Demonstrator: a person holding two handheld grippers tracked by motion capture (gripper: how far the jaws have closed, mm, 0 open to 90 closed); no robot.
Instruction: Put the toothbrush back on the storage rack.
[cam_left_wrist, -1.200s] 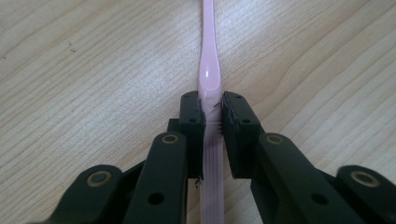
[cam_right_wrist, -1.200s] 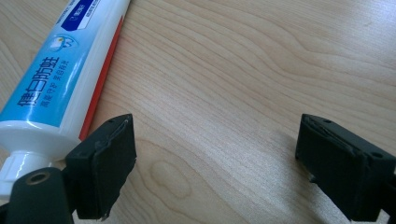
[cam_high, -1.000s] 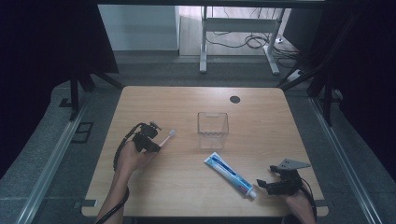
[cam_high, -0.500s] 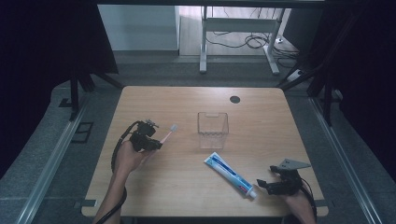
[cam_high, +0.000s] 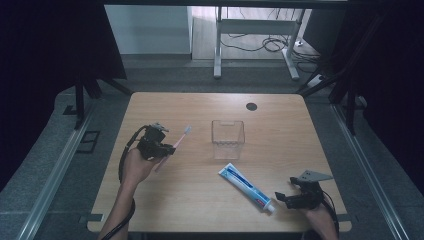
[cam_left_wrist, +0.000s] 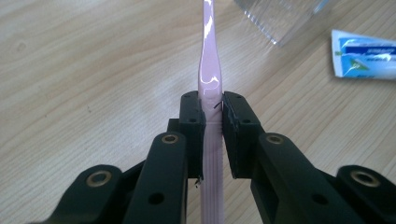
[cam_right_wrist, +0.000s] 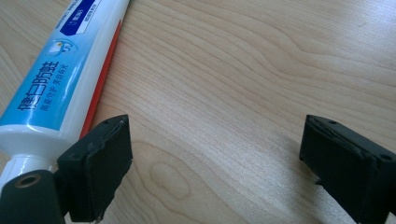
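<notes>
The left gripper (cam_high: 161, 146) is clamped on the pink toothbrush (cam_high: 176, 145) handle, bristles angled toward the clear cup (cam_high: 228, 138) so it can drop in, while the right gripper (cam_high: 295, 196), jaws apart, waits beside the toothpaste (cam_high: 246, 187) cap on the counter (cam_high: 280, 125).

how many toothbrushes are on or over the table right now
1. A single pink toothbrush is clamped by its handle in the left gripper, over the table's left side, bristle end pointing toward the clear container. None shows elsewhere.
</notes>
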